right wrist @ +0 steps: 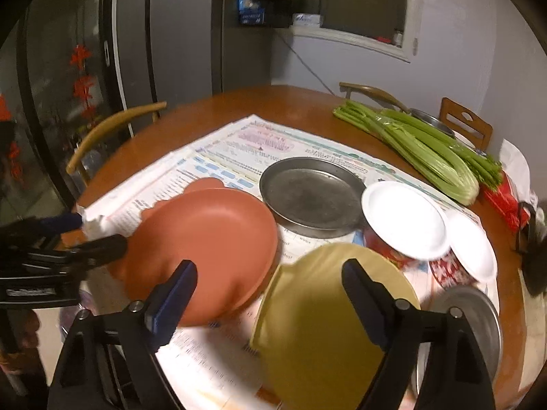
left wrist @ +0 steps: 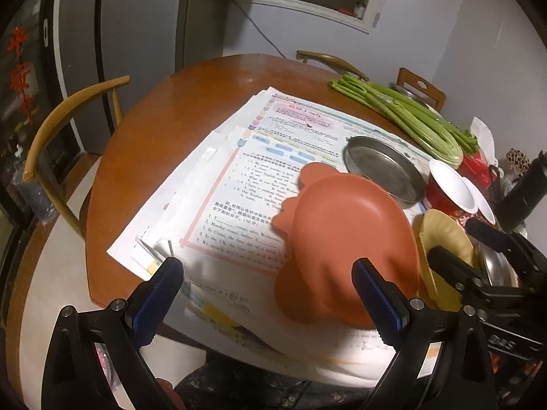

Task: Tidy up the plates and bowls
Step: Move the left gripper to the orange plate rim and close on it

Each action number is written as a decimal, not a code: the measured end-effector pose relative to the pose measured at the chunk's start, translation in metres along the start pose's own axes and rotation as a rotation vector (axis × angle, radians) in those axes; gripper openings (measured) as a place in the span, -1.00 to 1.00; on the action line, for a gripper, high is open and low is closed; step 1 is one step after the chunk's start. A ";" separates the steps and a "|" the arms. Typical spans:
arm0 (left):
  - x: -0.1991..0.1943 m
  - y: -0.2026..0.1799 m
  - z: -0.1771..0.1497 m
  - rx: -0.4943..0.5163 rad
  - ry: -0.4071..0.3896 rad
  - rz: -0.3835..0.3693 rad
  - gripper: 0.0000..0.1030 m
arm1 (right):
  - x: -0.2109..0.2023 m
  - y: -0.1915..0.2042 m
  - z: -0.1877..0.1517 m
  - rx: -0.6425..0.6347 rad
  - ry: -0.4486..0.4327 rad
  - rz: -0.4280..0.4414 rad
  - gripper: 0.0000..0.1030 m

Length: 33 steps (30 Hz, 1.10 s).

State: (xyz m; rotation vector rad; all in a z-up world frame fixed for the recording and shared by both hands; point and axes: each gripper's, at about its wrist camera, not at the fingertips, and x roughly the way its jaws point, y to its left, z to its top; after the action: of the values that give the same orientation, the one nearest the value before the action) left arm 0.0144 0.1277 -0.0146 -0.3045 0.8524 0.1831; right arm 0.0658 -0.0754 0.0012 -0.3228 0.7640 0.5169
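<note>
An orange plate with a scalloped handle lies on printed paper sheets on the round wooden table. A yellow plate lies to its right. A grey metal pan sits behind them. Two red bowls with white insides stand at the right, and another metal plate lies near the front right. My left gripper is open, its right finger over the orange plate's near edge. My right gripper is open above the yellow plate.
A bundle of celery lies at the back right of the table, by a red packet. Wooden chairs stand around the table. A dark bottle stands at the right edge. A fridge is behind.
</note>
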 end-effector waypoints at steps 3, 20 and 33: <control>0.008 0.001 0.003 -0.021 0.017 -0.023 0.92 | 0.022 0.000 0.007 -0.015 0.051 0.003 0.42; 0.013 -0.023 0.028 0.045 0.003 -0.025 0.45 | 0.064 0.001 0.016 -0.035 0.100 0.069 0.20; 0.046 -0.022 0.010 0.036 0.124 -0.056 -0.40 | 0.066 0.011 0.012 -0.063 0.116 0.119 0.20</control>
State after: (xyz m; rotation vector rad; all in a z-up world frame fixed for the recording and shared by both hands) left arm 0.0578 0.1123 -0.0393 -0.3084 0.9678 0.0976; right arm 0.1067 -0.0397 -0.0398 -0.3697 0.8841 0.6400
